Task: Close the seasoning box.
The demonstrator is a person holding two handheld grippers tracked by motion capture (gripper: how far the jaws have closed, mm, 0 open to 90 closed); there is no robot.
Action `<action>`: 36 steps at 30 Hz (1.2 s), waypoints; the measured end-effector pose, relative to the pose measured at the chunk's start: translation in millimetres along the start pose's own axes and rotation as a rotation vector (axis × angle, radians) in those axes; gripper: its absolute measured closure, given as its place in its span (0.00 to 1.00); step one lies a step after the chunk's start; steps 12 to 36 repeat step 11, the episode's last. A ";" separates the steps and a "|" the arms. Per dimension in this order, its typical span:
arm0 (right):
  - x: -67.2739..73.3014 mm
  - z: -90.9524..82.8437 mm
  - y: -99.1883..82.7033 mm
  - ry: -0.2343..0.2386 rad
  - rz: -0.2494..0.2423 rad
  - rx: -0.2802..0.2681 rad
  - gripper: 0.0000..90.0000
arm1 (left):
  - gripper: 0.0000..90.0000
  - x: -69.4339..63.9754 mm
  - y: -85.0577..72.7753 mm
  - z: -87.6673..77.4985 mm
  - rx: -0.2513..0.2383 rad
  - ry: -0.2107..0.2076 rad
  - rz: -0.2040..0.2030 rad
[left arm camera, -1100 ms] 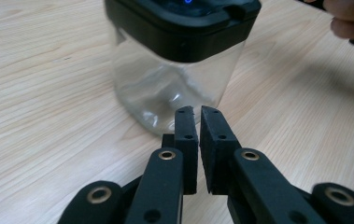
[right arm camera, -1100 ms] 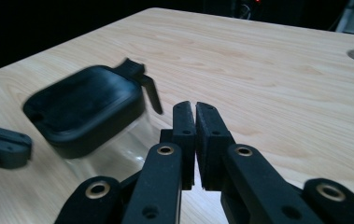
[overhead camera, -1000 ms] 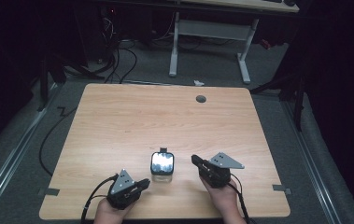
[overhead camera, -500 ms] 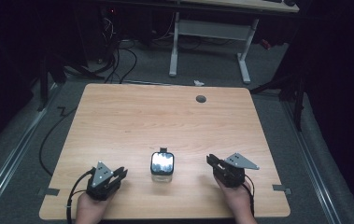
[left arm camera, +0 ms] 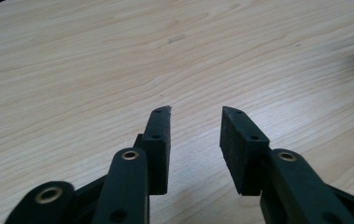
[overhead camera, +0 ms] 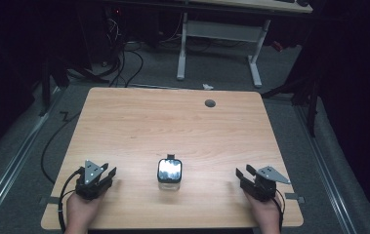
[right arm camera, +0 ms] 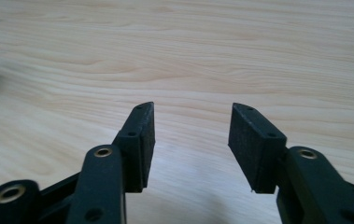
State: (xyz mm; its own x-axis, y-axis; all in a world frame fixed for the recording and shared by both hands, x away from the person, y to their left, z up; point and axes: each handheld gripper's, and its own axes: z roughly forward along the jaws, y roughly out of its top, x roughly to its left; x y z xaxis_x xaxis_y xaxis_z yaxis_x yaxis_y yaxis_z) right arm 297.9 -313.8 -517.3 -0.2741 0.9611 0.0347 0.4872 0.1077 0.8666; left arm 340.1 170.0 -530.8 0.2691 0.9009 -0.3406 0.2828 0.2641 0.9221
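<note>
Your left claw [overhead camera: 105,174] has just been opening and now stands apart with nothing between its pads [left arm camera: 157,140], only bare wood beneath. Your right claw [overhead camera: 243,174] has likewise just been spreading, its jaws wide and empty over the counter [overhead camera: 173,122]. Between the two, well apart from each, the small clear jar [overhead camera: 169,173] with its shiny top stands upright near the counter's front edge, untouched.

Small jar [overhead camera: 169,174] (shiny lid) midway between left claw [overhead camera: 108,174] and right claw [overhead camera: 243,174], well apart.
</note>
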 end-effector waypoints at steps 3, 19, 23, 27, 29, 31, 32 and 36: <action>-10.6 -1.4 0.8 -0.030 0.033 -0.008 0.53 | 0.70 2.7 0.2 -0.5 0.007 -0.006 -0.022; -10.9 -1.9 -2.0 -0.032 0.010 -0.003 0.52 | 0.70 -4.3 2.3 -4.2 0.007 -0.035 -0.041; -10.9 -1.9 -2.0 -0.032 0.010 -0.003 0.52 | 0.70 -4.3 2.3 -4.2 0.007 -0.035 -0.041; -10.9 -1.9 -2.0 -0.032 0.010 -0.003 0.52 | 0.70 -4.3 2.3 -4.2 0.007 -0.035 -0.041; -10.9 -1.9 -2.0 -0.032 0.010 -0.003 0.52 | 0.70 -4.3 2.3 -4.2 0.007 -0.035 -0.041; -10.9 -1.9 -2.0 -0.032 0.010 -0.003 0.52 | 0.70 -4.3 2.3 -4.2 0.007 -0.035 -0.041; -10.9 -1.9 -2.0 -0.032 0.010 -0.003 0.52 | 0.70 -4.3 2.3 -4.2 0.007 -0.035 -0.041; -10.9 -1.9 -2.0 -0.032 0.010 -0.003 0.52 | 0.70 -4.3 2.3 -4.2 0.007 -0.035 -0.041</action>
